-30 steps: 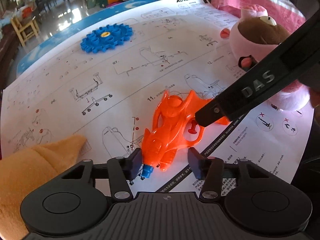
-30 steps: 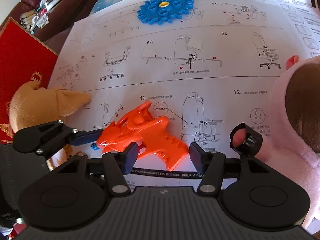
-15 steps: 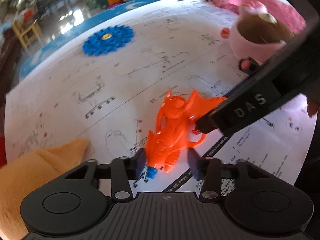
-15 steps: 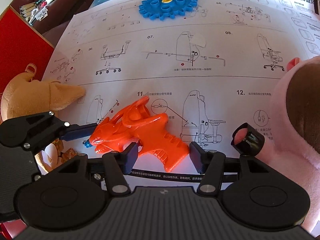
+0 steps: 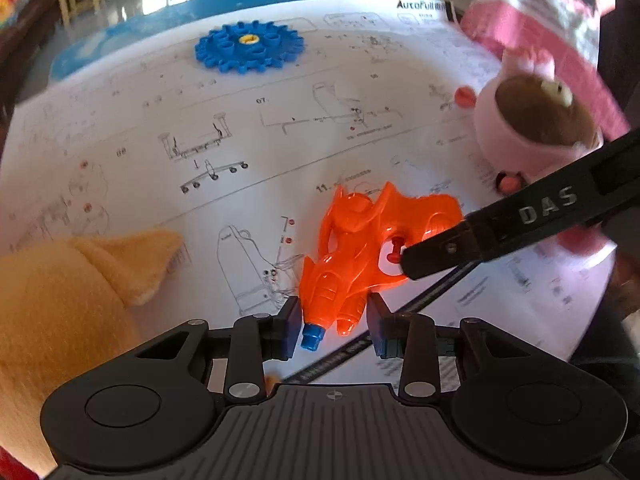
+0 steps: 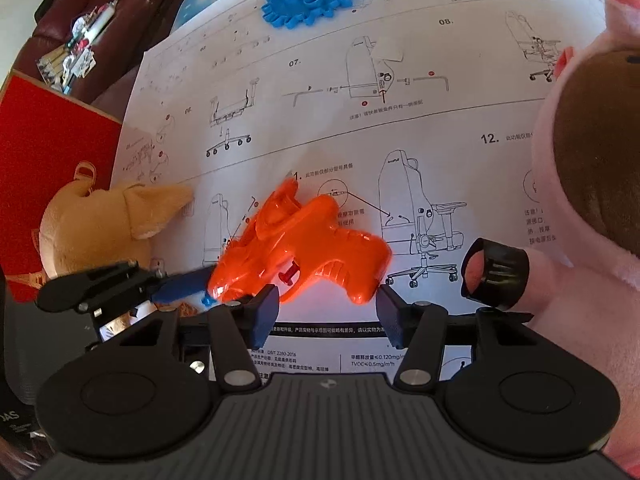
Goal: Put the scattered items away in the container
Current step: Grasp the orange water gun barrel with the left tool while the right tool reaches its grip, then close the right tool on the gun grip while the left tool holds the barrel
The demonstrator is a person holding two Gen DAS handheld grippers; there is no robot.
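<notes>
An orange toy water gun [image 5: 360, 248] with a blue nozzle lies on a printed instruction sheet [image 5: 200, 140]. My left gripper [image 5: 333, 320] is closing, and its pads touch both sides of the gun's front end. In the right wrist view the gun [image 6: 304, 248] looks tipped up at that end, with the left gripper's blue finger [image 6: 180, 284] at its nozzle. My right gripper [image 6: 326, 308] is closing slightly. Its fingers straddle the handle and trigger without pressing. One right finger [image 5: 500, 228] reaches the trigger.
A blue gear [image 5: 250, 46] lies at the far end of the sheet. A tan plush toy [image 6: 100, 224] sits at the left and a pink plush toy [image 6: 592, 160] at the right. A red box [image 6: 48, 148] stands beyond the sheet's left edge.
The left jaws have narrowed onto the gun's front end. The gun has shifted and its nozzle end has come up a little. The right jaws stay about the handle.
</notes>
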